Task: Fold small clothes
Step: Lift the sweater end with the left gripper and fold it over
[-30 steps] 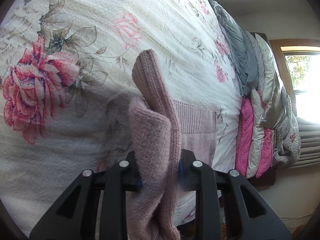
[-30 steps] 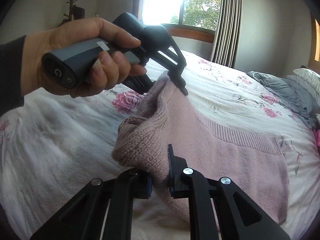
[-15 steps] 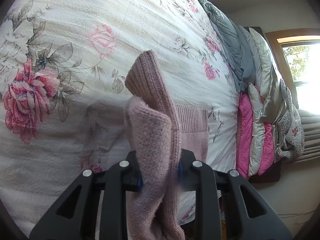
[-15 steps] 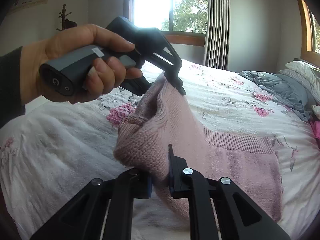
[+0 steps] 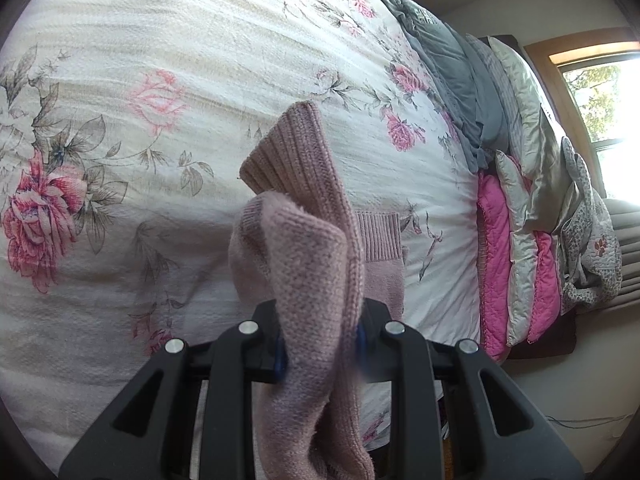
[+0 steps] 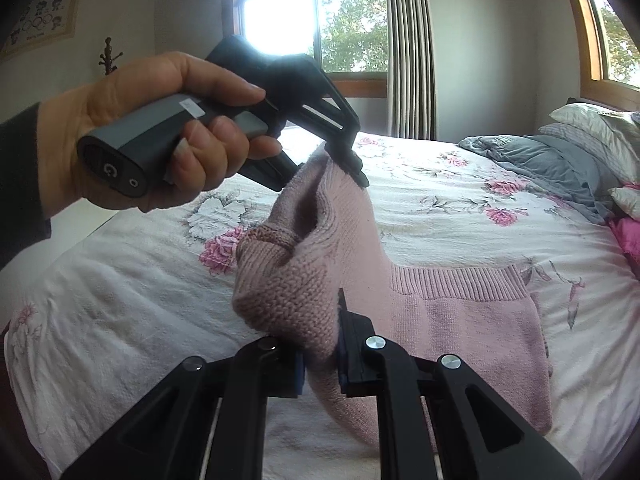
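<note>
knit fabric hides the fingertips of both tools. left tool (image 5: 320,344): jaws clamped on a bunched fold of the pink sweater (image 6: 452,312); the pads are buried in the knit, and only blue edges show at each side. right tool (image 6: 320,364): jaws clamped on another bunched part of the same sweater, with the fold covering the gap between them. the sweater is raised at both gripped points; its ribbed hem and lower body lie flat on the bed (image 6: 120,312), on the floral cover. a ribbed cuff (image 5: 288,148) stands up above the left tool. in the right wrist view, a hand (image 6: 160,132) grips the left tool's handle; the sleeve is cut off at the frame edge. a small white label on the handle is too small to read. a framed picture (image 6: 40,20) on the wall is blurred; no writing can be read. pillows (image 5: 524,216) are stacked at the bed's head.
</note>
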`<state>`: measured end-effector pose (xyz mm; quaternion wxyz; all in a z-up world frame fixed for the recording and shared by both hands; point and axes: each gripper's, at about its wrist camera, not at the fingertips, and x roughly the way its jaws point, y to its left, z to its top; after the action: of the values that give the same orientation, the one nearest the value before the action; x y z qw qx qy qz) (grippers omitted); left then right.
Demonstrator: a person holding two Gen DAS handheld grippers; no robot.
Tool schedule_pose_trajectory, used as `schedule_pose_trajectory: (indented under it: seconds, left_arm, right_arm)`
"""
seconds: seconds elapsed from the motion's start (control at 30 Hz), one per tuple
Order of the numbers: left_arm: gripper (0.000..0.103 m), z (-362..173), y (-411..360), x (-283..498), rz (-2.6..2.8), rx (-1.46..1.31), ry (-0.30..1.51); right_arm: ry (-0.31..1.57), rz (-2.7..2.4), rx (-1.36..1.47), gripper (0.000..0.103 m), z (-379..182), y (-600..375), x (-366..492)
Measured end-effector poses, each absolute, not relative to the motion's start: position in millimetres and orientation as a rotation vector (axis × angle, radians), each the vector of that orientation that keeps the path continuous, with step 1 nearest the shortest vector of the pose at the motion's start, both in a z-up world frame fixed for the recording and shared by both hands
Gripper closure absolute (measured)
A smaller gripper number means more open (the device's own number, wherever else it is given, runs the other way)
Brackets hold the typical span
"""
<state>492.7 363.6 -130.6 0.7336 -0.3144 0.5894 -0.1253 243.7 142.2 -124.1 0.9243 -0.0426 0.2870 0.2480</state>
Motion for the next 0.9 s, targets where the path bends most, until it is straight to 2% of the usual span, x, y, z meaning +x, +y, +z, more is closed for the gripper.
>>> schedule_pose_trajectory:
  seconds: [0.5,0.9]
  left_arm:
    - [0.079,-122.7,303.5,508.9,-0.256,-0.598,1.320]
    - [0.079,-140.4,251.8,524.5,-0.180,-0.512,1.363]
  right_arm:
    - [0.601,0.459,-0.004,0.092,-121.4,88.3,249.1]
    - [0.655,0.448,0.090,0.092,-140.9,43.8,260.1]
